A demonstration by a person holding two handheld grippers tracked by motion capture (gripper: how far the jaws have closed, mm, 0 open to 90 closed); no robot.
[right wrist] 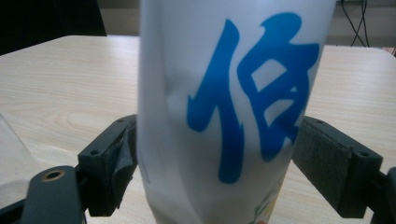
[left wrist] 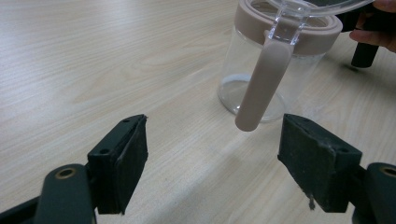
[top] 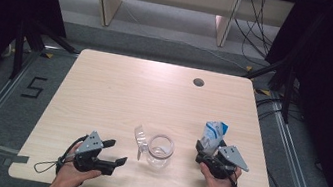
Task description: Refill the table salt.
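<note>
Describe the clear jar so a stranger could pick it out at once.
Start at the light wooden table and go to its near edge, between the two hand-held grippers. There a clear jar stands upright, with the left gripper open beside it. Unlike the white-and-blue pouch in the right gripper, it is see-through, with a beige collar and hinged lid open.

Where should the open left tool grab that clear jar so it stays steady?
Judging by its pose, take the clear plastic jar around its bare wall just under the taupe rim, coming from the left tool's side. The hanging taupe lid latch faces that tool, so come in beside it.
</note>
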